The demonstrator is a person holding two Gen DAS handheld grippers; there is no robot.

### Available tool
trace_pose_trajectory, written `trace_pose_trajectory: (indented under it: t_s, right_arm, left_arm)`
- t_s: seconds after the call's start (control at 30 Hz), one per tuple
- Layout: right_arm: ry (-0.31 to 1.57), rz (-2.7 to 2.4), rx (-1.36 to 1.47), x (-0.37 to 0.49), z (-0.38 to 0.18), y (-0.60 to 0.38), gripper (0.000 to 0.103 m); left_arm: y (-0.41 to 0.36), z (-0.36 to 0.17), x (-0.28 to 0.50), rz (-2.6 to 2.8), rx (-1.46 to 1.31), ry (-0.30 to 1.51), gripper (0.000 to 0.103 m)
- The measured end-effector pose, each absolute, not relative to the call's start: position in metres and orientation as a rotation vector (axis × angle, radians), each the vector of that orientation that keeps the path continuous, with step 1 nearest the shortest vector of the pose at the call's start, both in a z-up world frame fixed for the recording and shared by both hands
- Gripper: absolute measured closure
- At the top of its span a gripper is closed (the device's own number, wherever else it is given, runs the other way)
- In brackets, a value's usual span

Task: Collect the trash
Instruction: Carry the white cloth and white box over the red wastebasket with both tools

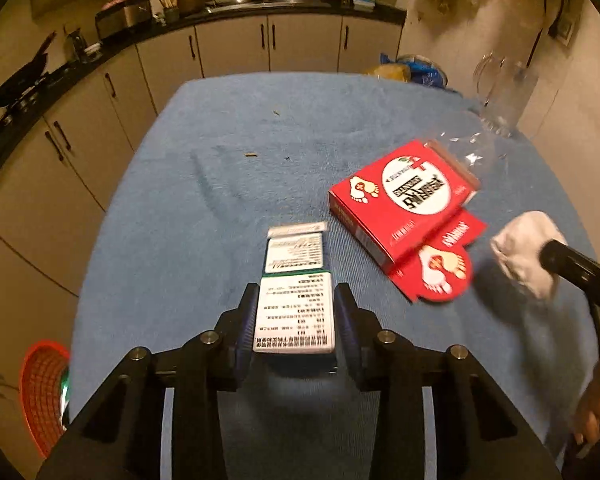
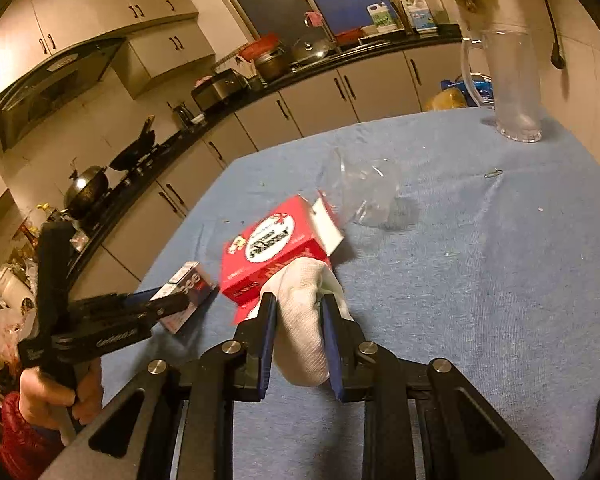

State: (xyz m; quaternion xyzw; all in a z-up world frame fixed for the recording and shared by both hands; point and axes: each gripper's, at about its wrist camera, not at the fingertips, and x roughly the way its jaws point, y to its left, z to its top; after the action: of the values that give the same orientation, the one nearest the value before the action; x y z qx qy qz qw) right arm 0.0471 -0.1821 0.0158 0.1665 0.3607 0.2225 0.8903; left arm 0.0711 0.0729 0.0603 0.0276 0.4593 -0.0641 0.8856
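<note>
My left gripper (image 1: 295, 300) is shut on a white and green carton (image 1: 294, 304) with printed text, held above the blue table cloth; both also show in the right wrist view, the gripper (image 2: 168, 304) and the carton (image 2: 186, 294). My right gripper (image 2: 298, 304) is shut on a crumpled white tissue (image 2: 306, 320), which also shows in the left wrist view (image 1: 524, 248). A red box (image 1: 404, 204) with foot pictures and an open flap lies on the cloth, just ahead of the tissue in the right wrist view (image 2: 276, 256). A clear crushed plastic wrapper (image 2: 364, 188) lies behind it.
A tall clear plastic jug (image 2: 512, 84) stands at the table's far right corner. A red mesh basket (image 1: 42, 392) sits on the floor left of the table. Small crumbs (image 1: 250, 155) and a paper clip (image 2: 494, 173) lie on the blue cloth (image 1: 240, 208). Kitchen cabinets run behind.
</note>
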Motion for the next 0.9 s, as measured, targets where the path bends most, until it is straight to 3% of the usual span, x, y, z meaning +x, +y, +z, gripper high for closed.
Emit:
trace_pose_trajectory:
  t_s: [0.43, 0.8, 0.83, 0.87, 0.9]
  right_arm:
    - [0.729, 0.575, 0.359, -0.025, 0.029, -0.137, 0.079]
    - [0.735, 0.555, 0.287, -0.052, 0.032, -0.098, 0.084]
    - [0.737, 0.537, 0.284, -0.052, 0.033, -0.101, 0.082]
    - [0.747, 0.518, 0.281, -0.050, 0.033, -0.105, 0.068]
    - [0.760, 0.507, 0.284, -0.050, 0.033, -0.110, 0.047]
  left_arm:
    - [0.099, 0.086, -0.042, -0.103, 0.067, 0.803, 0.067]
    - [0.140, 0.079, -0.082, -0.106, 0.005, 0.793, 0.067]
    - [0.142, 0.080, -0.084, -0.109, 0.003, 0.792, 0.067]
    - [0.144, 0.080, -0.085, -0.113, 0.003, 0.791, 0.067]
    - [0.146, 0.080, -0.087, -0.117, 0.001, 0.787, 0.067]
